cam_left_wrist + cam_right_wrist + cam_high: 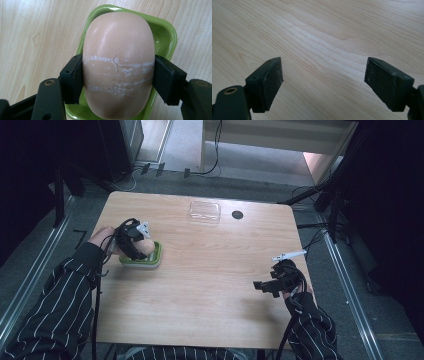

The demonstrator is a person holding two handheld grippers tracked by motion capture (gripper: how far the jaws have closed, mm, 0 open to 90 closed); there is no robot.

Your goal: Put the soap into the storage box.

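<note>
**Left tongs clamp the soap over its green dish; right tongs spread above bare wood**

In the high view we see the left tongs [141, 245] at the left side of the table [210, 285], over a green dish [156, 260]. The hand and the tongs' black body cover most of the dish there, so we make out little more than its green rim and a pale patch inside it.

The left gripper view is clearer. A peach-coloured bar of soap [118, 65] sits between the 2 black jaws, each pad pressed against 1 long side of the bar, so these tongs are clamped on the soap. White scuff lines cross the bar at the height of the pads. The green dish [167, 37] lies directly under the soap, its near end cut off by the bottom edge of the frame. We cannot tell whether the soap rests on the dish or is held just above it.

The right tongs [261, 286] are near the right edge of the table, well apart from the dish. In the right gripper view [323, 82] their jaws stand wide apart with nothing between them, over plain wood grain.

At the far side of the table lies a clear plastic lid or tray [204, 212]; we cannot tell which. Just right of it is a small dark round spot [237, 214], too small to identify.
</note>
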